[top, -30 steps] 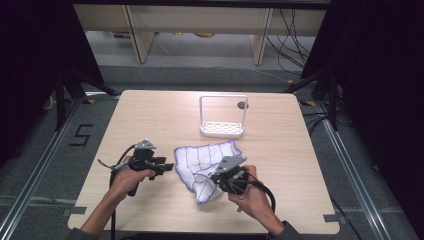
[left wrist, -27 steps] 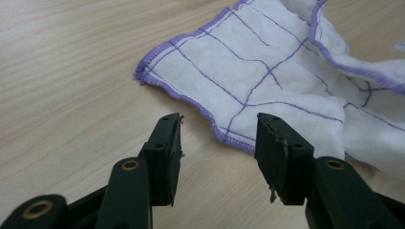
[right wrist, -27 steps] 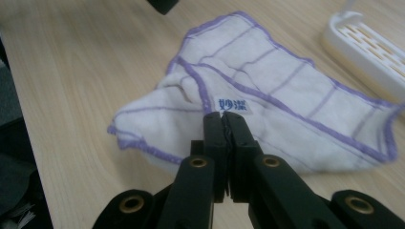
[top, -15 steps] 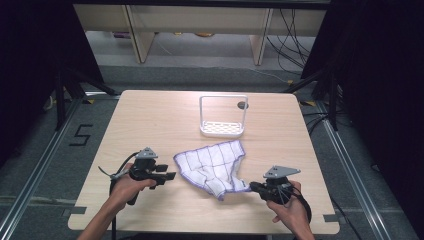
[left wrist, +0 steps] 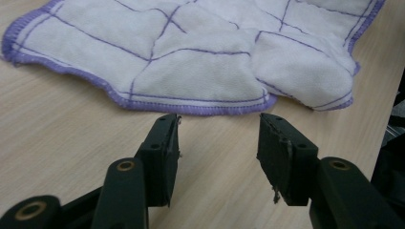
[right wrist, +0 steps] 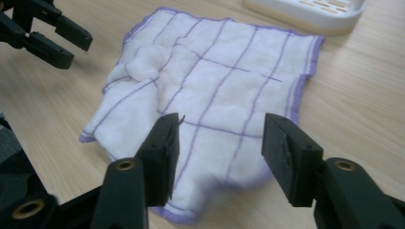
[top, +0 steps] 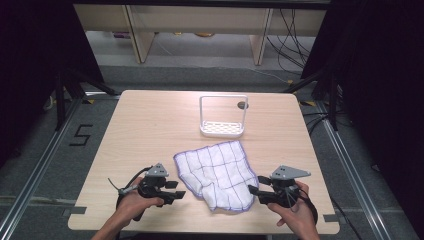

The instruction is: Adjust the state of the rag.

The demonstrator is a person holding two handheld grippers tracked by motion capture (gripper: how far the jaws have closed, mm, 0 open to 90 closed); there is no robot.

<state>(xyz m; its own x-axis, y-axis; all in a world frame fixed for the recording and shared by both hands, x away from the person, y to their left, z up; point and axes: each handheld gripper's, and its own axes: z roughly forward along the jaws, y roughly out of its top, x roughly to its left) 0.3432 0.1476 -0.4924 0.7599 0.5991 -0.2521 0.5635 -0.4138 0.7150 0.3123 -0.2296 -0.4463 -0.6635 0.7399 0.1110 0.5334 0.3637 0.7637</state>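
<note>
The right gripper (top: 253, 192) is standing with its jaws apart, having just been opening; nothing is pressed between them, and the cloth (top: 218, 173) is lying just beyond their tips. The left gripper (top: 180, 189) is also standing open, gripping nothing, its tips sitting just short of the cloth's purple hem on the bare table (top: 145, 125). One white cloth with purple lines is lying rumpled between the two grippers, near the front edge. One white rack (top: 223, 116) is standing behind it, apart.
</note>
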